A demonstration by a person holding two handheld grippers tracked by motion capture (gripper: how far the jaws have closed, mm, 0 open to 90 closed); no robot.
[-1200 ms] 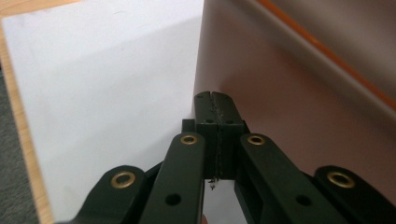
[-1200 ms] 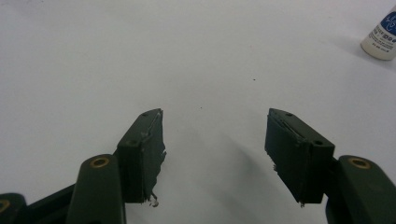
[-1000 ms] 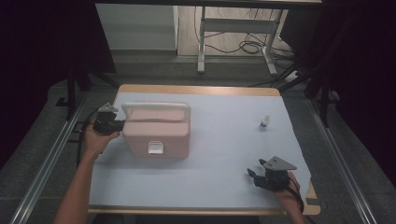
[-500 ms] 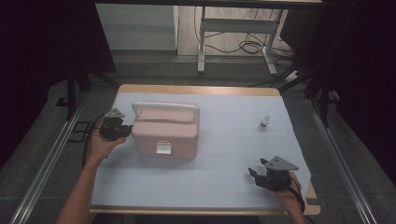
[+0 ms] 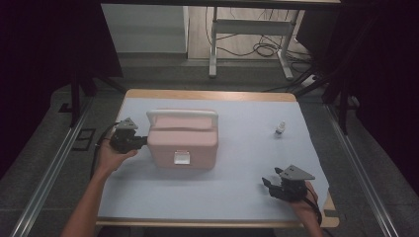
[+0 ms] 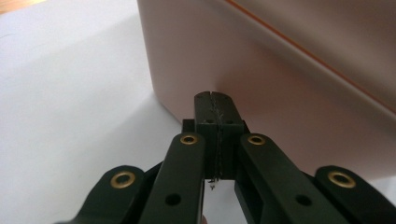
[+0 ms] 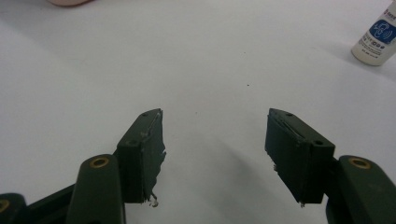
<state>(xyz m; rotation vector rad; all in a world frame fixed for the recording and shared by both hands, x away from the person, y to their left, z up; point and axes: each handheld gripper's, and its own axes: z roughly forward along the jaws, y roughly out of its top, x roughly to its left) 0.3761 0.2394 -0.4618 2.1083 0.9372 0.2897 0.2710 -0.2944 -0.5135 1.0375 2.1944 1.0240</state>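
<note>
My left gripper (image 5: 141, 142) has its jaws pressed flat together with nothing between them, and I have its closed tip set against the left end wall of the pink box (image 5: 183, 140), low down near the corner where the wall meets the table; in the left gripper view the tip (image 6: 215, 109) sits right at that pink wall (image 6: 289, 84), touching or all but touching it. I judge that I am using the shut jaws as a blunt pusher, because a single closed point shoves a wide box sideways better than a pinch that cannot span it. The box stands upright a little left of the table's middle, its lid down, the white handle (image 5: 182, 114) folded along the far edge and a small pale latch (image 5: 182, 157) on the front wall facing me. My right gripper (image 5: 269, 186) rests near the front right corner with its jaws spread wide and empty, pointing across bare sheet; I take it to be parked there, ready, out of the box's way. Well apart from both, toward the far right, a small white bottle (image 5: 280, 128) stands alone, and the right gripper view catches it (image 7: 379, 39) at the upper corner with a blue label. The table (image 5: 222, 96) is wooden, covered by a pale sheet (image 5: 237, 163) that looks smooth, so the box should slide easily. Around it lie dark floor, metal rails on either side, and beyond the far edge a metal frame (image 5: 247, 27) with loose cables (image 5: 262, 49).
</note>
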